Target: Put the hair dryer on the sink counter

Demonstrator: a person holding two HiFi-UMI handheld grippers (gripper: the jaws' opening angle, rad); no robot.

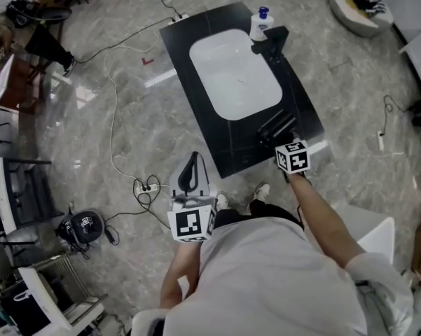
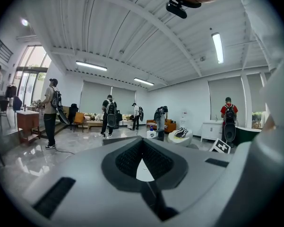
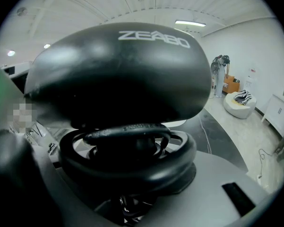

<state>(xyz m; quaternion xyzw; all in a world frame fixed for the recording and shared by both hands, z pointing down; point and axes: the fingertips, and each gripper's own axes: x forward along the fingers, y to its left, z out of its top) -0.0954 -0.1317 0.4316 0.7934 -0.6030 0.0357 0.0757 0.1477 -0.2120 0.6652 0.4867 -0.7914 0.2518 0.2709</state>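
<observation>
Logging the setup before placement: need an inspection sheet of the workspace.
Surface: black sink counter with white basin, standing on the floor.
Job's things: black hair dryer held over the counter's near right corner; contact unclear.
Clutter: blue-capped bottle beside the black faucet.
Grippers: right gripper shut on the dryer; left gripper tips together, empty, off the counter.
Cables: dryer's cord coiled at the jaws; white cable to a power strip.
Surroundings: people standing far off.
</observation>
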